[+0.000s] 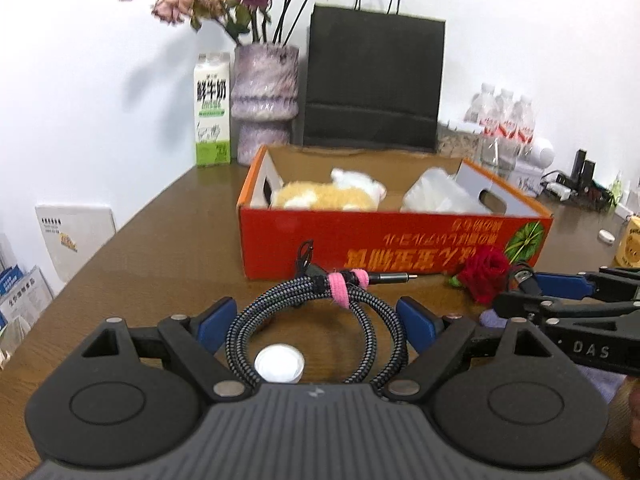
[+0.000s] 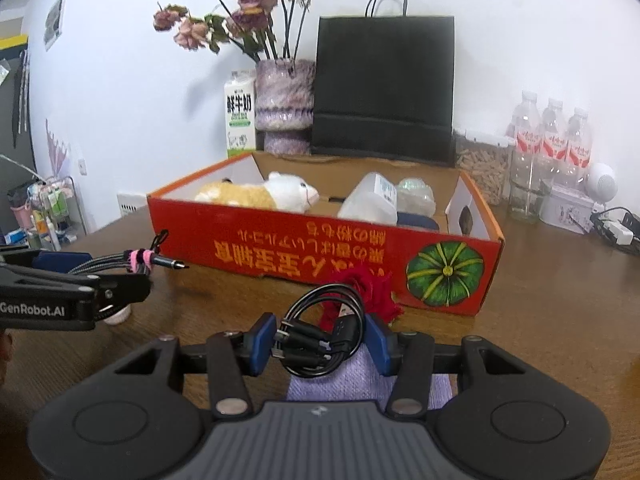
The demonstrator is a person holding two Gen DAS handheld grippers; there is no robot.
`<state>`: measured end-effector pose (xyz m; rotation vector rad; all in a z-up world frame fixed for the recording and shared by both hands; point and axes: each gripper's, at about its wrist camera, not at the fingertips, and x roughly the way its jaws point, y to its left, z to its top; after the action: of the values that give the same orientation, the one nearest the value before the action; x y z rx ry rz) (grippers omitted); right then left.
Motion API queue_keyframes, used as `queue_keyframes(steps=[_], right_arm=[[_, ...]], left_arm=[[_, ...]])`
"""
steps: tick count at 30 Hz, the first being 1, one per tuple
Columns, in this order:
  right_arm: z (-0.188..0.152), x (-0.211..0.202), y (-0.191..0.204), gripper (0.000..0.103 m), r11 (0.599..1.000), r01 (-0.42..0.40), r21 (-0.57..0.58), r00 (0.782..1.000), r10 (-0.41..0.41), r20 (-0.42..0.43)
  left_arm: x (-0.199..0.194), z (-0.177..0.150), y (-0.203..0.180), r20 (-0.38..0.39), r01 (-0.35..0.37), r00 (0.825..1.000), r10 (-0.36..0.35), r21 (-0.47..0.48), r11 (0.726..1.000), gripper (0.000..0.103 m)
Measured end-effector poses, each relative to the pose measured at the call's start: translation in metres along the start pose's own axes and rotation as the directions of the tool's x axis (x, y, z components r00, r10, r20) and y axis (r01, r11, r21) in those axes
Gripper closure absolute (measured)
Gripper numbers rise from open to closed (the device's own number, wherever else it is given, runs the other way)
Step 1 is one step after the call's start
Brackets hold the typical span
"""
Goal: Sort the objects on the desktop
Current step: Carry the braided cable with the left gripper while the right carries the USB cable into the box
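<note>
Left wrist view shows the red cardboard box (image 1: 396, 236) at mid-worktop already holding a plush toy (image 1: 324, 196) and a clear plastic container (image 1: 444, 196), so part of the sorting looks done. The left gripper (image 1: 316, 320) has its jaws pressed on the sides of a coiled braided cable (image 1: 312, 320), which the right wrist view shows lifted clear of the worktop (image 1: 160, 248). The right gripper (image 2: 320, 344) has its jaws clamped on a bundled black cable (image 2: 320, 336) just near the box front. Left to sort, by my reading: both cables, the red knitted rose (image 2: 372, 288), the purple cloth (image 2: 360, 380) and a small white cap (image 1: 279, 363).
</note>
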<state>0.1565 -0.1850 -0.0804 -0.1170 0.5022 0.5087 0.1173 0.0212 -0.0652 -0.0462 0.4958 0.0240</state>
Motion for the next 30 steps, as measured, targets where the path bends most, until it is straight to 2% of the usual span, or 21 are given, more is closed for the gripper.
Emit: queue_keyframes(steps=[8, 15, 23, 30], right_arm=[[0.027, -0.012, 0.000, 0.056, 1.000, -0.013, -0.006, 0.997, 0.014, 0.071], [0.061, -0.009, -0.002, 0.056, 1.000, -0.002, -0.028, 0.991, 0.005, 0.133], [0.100, 0.021, -0.015, 0.056, 1.000, 0.019, -0.003, 0.983, -0.018, 0.180], [0.121, 0.063, -0.042, 0.056, 0.997, 0.057, 0.047, 0.985, -0.064, 0.160]], left_arm=[[-0.010, 0.035, -0.008, 0.079, 0.029, 0.996, -0.031, 0.020, 0.999, 0.015], [-0.003, 0.073, -0.013, 0.136, 0.042, 0.990, -0.044, 0.018, 0.999, 0.015], [0.027, 0.111, -0.012, 0.162, 0.057, 0.985, -0.056, -0.002, 0.998, 0.015], [0.069, 0.134, -0.008, 0.156, 0.059, 0.986, -0.053, -0.037, 0.998, 0.015]])
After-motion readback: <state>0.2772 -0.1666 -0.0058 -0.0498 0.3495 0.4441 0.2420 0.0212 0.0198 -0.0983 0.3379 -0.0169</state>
